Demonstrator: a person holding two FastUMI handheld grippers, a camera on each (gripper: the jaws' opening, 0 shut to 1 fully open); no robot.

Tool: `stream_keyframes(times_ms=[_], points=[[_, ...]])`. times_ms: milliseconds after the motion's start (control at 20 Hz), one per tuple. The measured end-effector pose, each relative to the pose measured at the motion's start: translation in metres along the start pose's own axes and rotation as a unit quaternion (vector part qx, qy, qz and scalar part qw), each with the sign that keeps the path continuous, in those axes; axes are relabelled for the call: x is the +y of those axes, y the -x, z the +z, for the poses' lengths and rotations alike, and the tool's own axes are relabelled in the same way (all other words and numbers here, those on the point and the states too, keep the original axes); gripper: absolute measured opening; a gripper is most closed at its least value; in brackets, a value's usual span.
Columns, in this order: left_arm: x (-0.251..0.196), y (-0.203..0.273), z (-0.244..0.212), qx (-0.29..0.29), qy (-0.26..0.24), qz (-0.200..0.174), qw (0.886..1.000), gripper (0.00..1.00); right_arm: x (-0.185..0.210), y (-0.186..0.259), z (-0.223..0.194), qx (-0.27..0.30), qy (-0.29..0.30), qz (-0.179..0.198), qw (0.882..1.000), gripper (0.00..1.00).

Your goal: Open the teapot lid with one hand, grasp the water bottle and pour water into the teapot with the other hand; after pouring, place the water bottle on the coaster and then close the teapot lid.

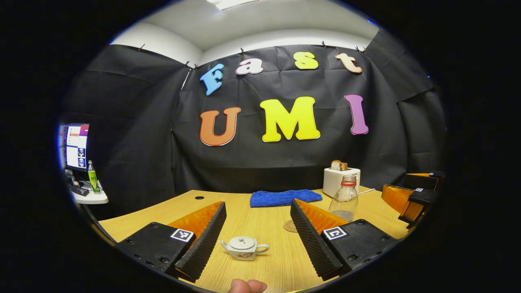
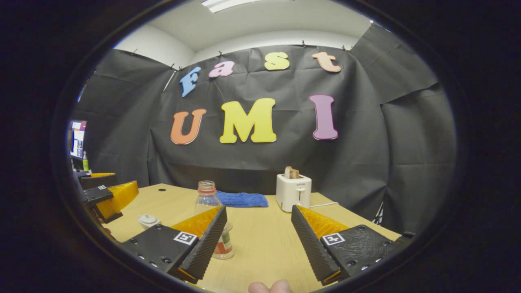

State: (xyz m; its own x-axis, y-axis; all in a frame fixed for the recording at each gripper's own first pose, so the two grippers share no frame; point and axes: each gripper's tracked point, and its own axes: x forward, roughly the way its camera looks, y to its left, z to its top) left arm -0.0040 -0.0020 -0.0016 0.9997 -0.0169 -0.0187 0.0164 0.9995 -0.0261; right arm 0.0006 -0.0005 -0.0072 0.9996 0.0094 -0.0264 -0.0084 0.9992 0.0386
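Both claws gape empty: left claw (image 1: pixel 258 238) frames teapot (image 1: pixel 243 248) and coaster (image 1: pixel 290 226); right claw (image 2: pixel 258 236) beside bottle (image 2: pixel 208 203).

Seemingly a lab recording booth: black cloth walls (image 2: pixel 358 134) around a wooden table (image 2: pixel 260 240), monitor (image 1: pixel 76 146) alongside

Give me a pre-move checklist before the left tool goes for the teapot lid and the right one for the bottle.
1. Lid seated on teapot: ok, the lid is on and the pot stands upright on the table.
2. Left tool open and lined up: ok, the teapot sits between its fingers, untouched.
3. Right tool open: ok, holding nothing.
4. Water bottle upright, cap off: ok, but it stands behind the right tool's left finger, not centred in the gap.
5. Coaster free: ok, nothing on it, beside the bottle.
6. Water level in bottle: cannot tell exactly; it looks low.
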Motion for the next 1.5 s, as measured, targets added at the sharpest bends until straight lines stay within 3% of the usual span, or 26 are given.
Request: stream_keyframes(times_ms=[500,900,1450,1500], points=[[0.004,0.003,-0.020,0.027,0.009,-0.007,1.000,0.99,0.003,0.000,-0.006,0.002,0.006,-0.002,1.000,0.95],[0.015,-0.008,-0.064,0.096,0.032,-0.012,0.995,0.99,0.003,-0.005,-0.022,0.019,0.024,-0.001,1.000,0.97],[0.031,-0.038,-0.108,0.186,0.018,-0.022,0.982,0.62,-0.017,-0.011,-0.029,0.031,0.029,-0.023,0.999,0.95],[0.032,-0.040,-0.109,0.191,0.018,-0.023,0.981,0.53,-0.018,-0.012,-0.029,0.032,0.030,-0.025,0.999,0.95]])
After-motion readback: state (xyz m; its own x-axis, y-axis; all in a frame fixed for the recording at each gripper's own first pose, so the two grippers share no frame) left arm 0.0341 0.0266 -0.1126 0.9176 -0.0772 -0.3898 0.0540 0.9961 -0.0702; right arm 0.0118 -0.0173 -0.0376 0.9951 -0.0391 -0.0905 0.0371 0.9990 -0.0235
